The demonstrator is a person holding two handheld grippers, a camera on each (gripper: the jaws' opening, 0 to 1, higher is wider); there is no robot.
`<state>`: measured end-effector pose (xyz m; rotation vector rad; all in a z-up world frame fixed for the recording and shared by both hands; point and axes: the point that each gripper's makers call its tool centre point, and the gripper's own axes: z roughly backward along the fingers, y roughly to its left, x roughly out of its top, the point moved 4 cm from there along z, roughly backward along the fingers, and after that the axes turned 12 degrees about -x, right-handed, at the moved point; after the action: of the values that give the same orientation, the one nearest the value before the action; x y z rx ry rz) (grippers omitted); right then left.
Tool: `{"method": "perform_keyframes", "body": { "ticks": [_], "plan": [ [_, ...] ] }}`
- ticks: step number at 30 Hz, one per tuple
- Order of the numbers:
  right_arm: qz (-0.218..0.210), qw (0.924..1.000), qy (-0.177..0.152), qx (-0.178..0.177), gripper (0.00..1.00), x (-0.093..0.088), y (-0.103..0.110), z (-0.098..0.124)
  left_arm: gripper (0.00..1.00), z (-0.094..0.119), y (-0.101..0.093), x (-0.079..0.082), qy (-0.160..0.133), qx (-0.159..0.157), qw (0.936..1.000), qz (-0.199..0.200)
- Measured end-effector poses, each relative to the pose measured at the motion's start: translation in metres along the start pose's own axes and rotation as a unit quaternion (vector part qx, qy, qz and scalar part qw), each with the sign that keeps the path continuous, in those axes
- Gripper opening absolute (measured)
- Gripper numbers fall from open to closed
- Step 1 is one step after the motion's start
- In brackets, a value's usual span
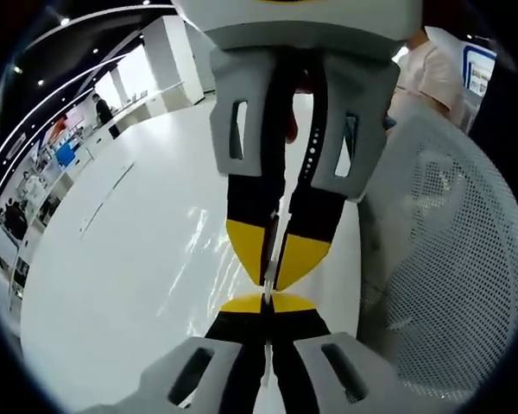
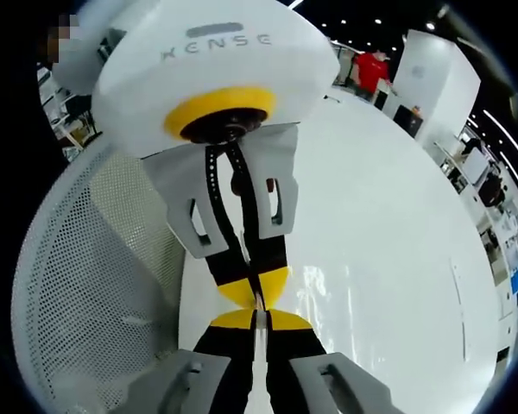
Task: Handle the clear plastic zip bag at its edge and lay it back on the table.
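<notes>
Left gripper (image 1: pixel 268 304) and right gripper (image 2: pixel 255 317) meet tip to tip, jaws of both pinched together on the bag (image 1: pixel 209 259) edge. Bag hangs above the tabletop (image 1: pixel 112 259), beside a mesh chair (image 1: pixel 466 259). Edge grasp done; laying down remains.

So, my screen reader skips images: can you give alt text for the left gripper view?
Two yellow-tipped grippers meet tip to tip, the left gripper rising from below and the right gripper coming down from above, both shut on a clear plastic zip bag edge. Behind: a white table and mesh chair.
</notes>
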<state>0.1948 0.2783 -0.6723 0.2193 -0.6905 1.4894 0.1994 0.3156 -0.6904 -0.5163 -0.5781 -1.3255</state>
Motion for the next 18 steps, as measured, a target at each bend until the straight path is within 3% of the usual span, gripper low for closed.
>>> {"method": "perform_keyframes", "body": {
  "ticks": [8, 15, 18],
  "plan": [
    [-0.006, 0.9999, 0.011, -0.003, 0.00, -0.0086, -0.0016, 0.0028, 0.00, 0.0028, -0.0004, -0.0024, 0.000, -0.002, 1.0000, 0.007],
    [-0.015, 0.9999, 0.006, -0.005, 0.00, -0.0055, 0.0004, 0.0036, 0.00, 0.0040, -0.0038, -0.0034, -0.005, -0.014, 0.9998, 0.014],
    [-0.019, 0.9998, 0.003, -0.007, 0.00, -0.0030, 0.0004, 0.0034, 0.00, 0.0073, -0.0009, -0.0044, -0.010, -0.013, 0.9993, 0.034]
  ]
}}
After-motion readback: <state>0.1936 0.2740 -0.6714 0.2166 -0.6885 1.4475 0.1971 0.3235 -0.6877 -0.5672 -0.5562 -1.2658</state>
